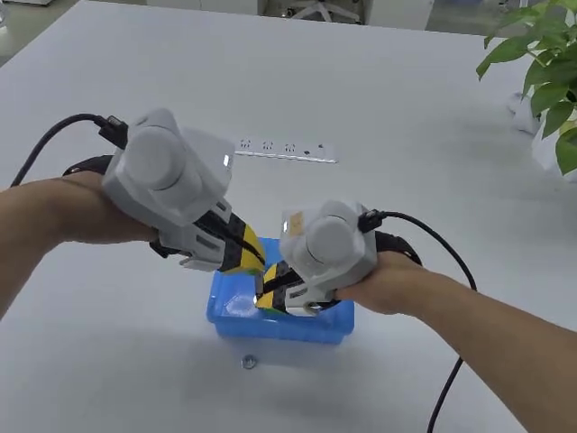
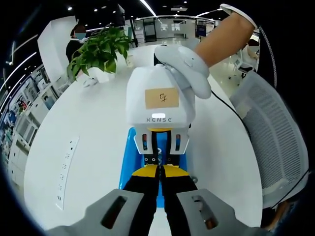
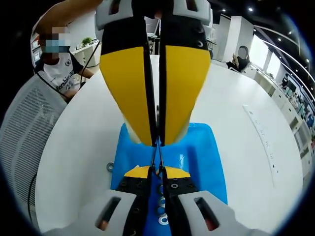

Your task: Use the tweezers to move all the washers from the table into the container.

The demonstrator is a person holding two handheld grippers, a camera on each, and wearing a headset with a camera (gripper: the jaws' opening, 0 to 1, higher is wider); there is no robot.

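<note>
You are clamping the left tool (image 2: 160,169) and right tool (image 3: 156,172) shut on the tweezers (image 3: 157,155) above the blue container (image 1: 279,329), with washers (image 3: 161,211) lying inside. One washer (image 1: 249,362) is sitting on the bench (image 1: 361,108) just beside it. The next move likely needs the tips lowered onto it.

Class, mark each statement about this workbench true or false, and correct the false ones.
1. A washer lies on the table outside the container. True.
2. The container is red. False: it is blue.
3. The left claw and right claw point at each other over the container. True.
4. The container holds no washers. False: washers lie inside it.
5. The power strip lies between the person and the container. False: it lies beyond the container.
</note>
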